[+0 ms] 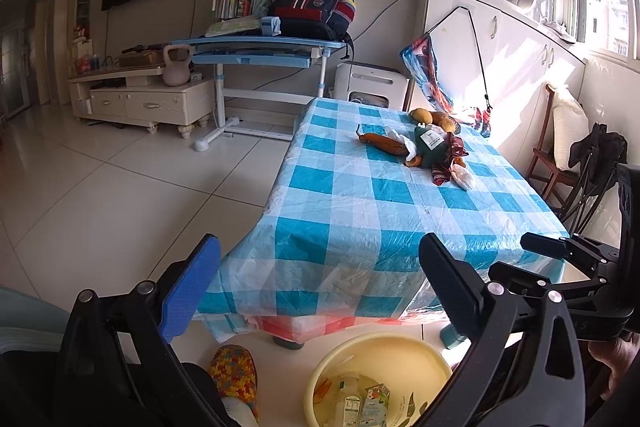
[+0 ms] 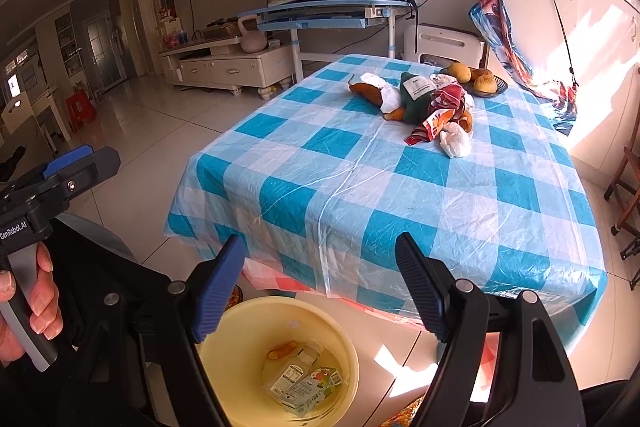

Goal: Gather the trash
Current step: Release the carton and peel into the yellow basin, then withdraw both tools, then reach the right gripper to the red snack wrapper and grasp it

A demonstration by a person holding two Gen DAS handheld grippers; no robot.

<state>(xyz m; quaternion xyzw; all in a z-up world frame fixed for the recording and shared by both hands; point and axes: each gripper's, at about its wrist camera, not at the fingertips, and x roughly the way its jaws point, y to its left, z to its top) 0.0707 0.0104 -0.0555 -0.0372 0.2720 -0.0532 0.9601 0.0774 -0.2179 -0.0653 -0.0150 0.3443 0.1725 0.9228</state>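
- Left wrist view: left hand-held gripper [image 1: 320, 287] held low at the near edge of the tabletop [image 1: 360, 211], fingers apart, nothing between them; probably paused between picks.
- Trash pile [image 1: 424, 151] bunched at 1 o'clock on the cloth, well apart from the fingers: wrappers, white crumpled bits, a green pouch.
- Yellow basin [image 1: 320, 379] set on the floor at 6 o'clock, right under the tabletop's edge, likely so that trash drops straight in; a bottle and a carton already inside.
- Right hand-held gripper [image 1: 560, 255] seen side-on at 3 o'clock, empty.
- Right wrist view: right hand-held gripper [image 2: 320, 291] also spread wide and empty, aimed over the basin [image 2: 224, 355] toward the pile [image 2: 432, 107] at 12 o'clock.
- Fruit dish [image 2: 500, 89] just behind the pile, likely not trash.
- Left hand-held gripper [image 2: 80, 163] at 9 o'clock, gripped by a hand [image 2: 28, 311].
- Surface: blue-checked plastic cloth, creased, glossy, hanging over the edges; near half bare.
- Room: tiled floor, wall TV, blue desk with a backpack, sunlit cabinets at 2 o'clock.
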